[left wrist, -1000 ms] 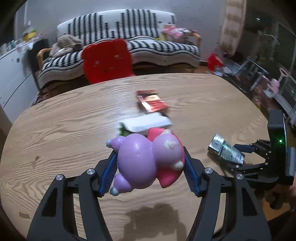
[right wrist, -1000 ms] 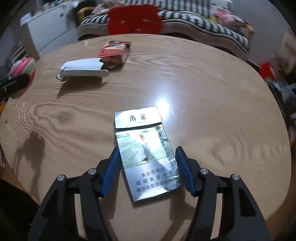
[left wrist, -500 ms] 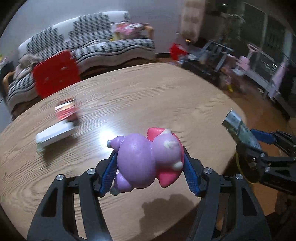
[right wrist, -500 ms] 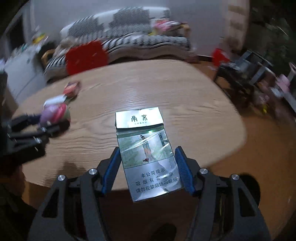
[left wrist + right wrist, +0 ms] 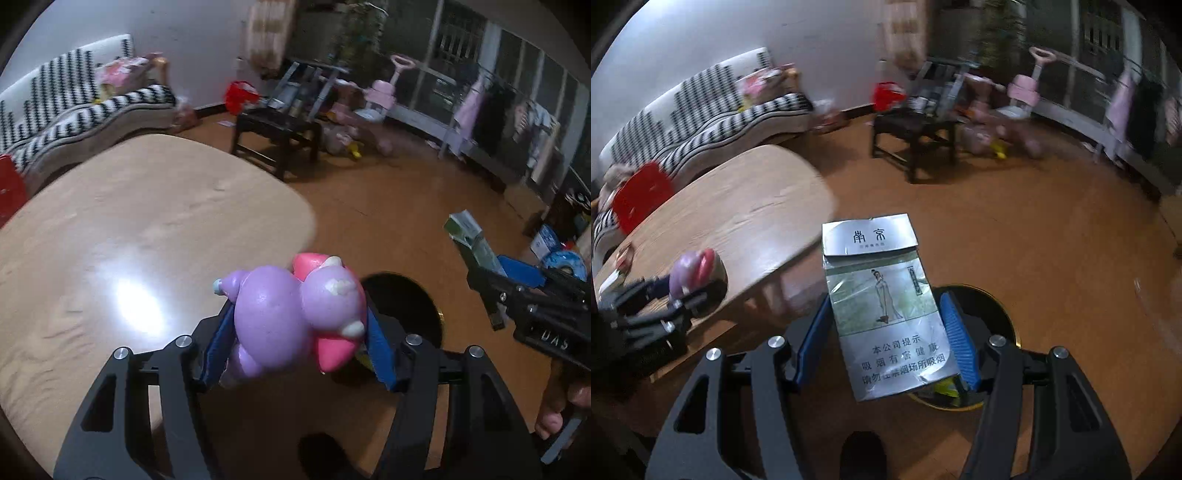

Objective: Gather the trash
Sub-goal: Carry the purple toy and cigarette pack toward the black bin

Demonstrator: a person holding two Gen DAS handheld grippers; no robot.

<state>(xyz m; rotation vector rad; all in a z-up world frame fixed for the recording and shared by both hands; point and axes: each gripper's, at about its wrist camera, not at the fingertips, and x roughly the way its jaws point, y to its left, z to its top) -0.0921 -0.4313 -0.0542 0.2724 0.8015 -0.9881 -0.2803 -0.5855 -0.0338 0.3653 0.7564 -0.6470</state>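
Trash first, left wrist view: your left gripper (image 5: pixel 301 343) is clamped on a soft purple-and-pink squishy animal toy (image 5: pixel 295 323), blue pads pressing both its sides. The toy hangs past the rim of the oval light-wood table (image 5: pixel 147 229), above the brown floor, just beside a round black bin with a gold rim (image 5: pixel 402 306) that sits below and to its right. At the right edge your right gripper (image 5: pixel 491 273) carries a silver-green cigarette pack (image 5: pixel 471 234); your fingers (image 5: pixel 554 421) show on its handle.

Right wrist view: the right gripper (image 5: pixel 886 343) grips that crumpled silver cigarette pack (image 5: pixel 882 306) by its long sides, flip lid tilted open at the top, printed face toward the camera. Pack sits directly over the black bin (image 5: pixel 986 306); yellow scraps visible inside. At left, the left gripper (image 5: pixel 683 291) with the toy (image 5: pixel 692 271) is over the table edge (image 5: pixel 783 221). Background is blurred: striped black-and-white sofa (image 5: pixel 713 118), red chair back (image 5: pixel 641 195).
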